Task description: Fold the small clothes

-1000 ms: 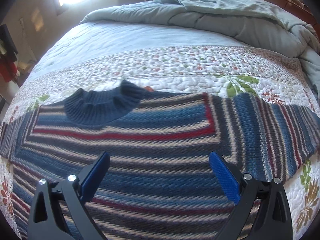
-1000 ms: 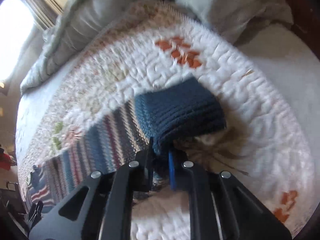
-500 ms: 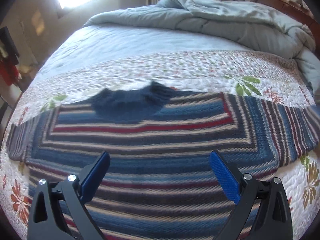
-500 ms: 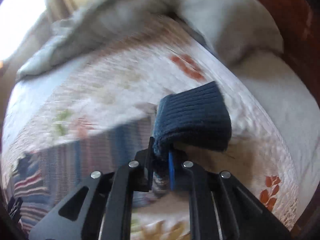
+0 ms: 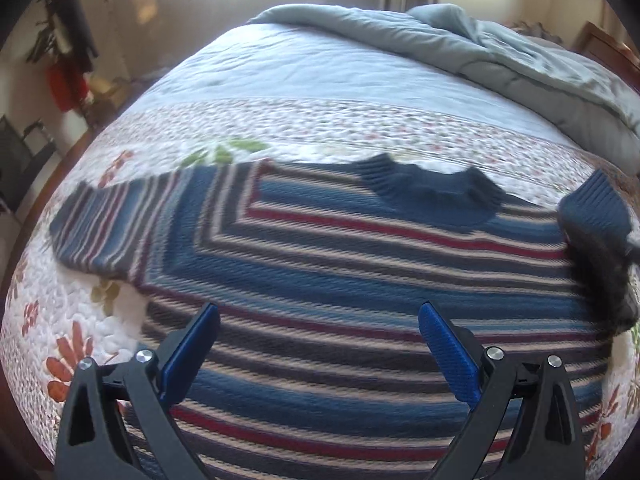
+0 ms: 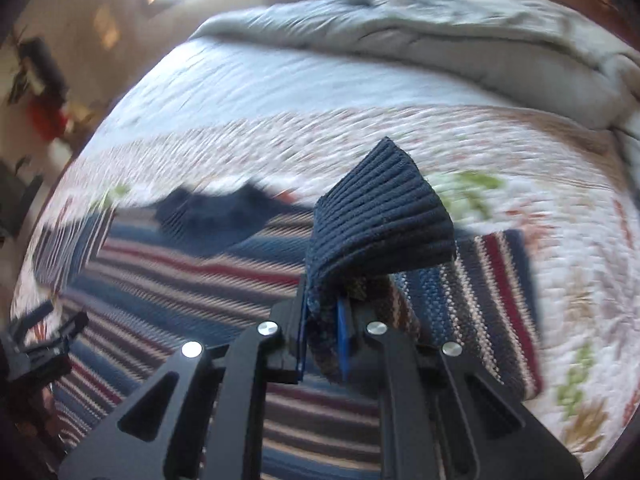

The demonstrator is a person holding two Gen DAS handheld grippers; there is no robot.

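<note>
A striped blue, red and cream knit sweater (image 5: 340,276) lies flat on the quilted bed, navy collar (image 5: 432,192) toward the far side. My left gripper (image 5: 320,344) is open and empty, hovering over the sweater's lower body. My right gripper (image 6: 324,336) is shut on the navy ribbed cuff (image 6: 384,216) of the right sleeve and holds it lifted over the sweater's body; the striped sleeve (image 6: 480,292) trails down to its right. The lifted cuff also shows at the right edge of the left wrist view (image 5: 596,208). The left sleeve (image 5: 108,224) lies spread out to the left.
A floral quilt (image 5: 280,128) covers the bed. A rumpled grey duvet (image 5: 480,52) is piled at the far right. Wooden bed frame (image 5: 612,48) at the far right. Dark furniture and red items (image 5: 64,80) stand by the wall on the left.
My right gripper has carried the cuff up and leftward over the sweater's body, folding the right sleeve inward. My left gripper view has shifted left; it stays open.
</note>
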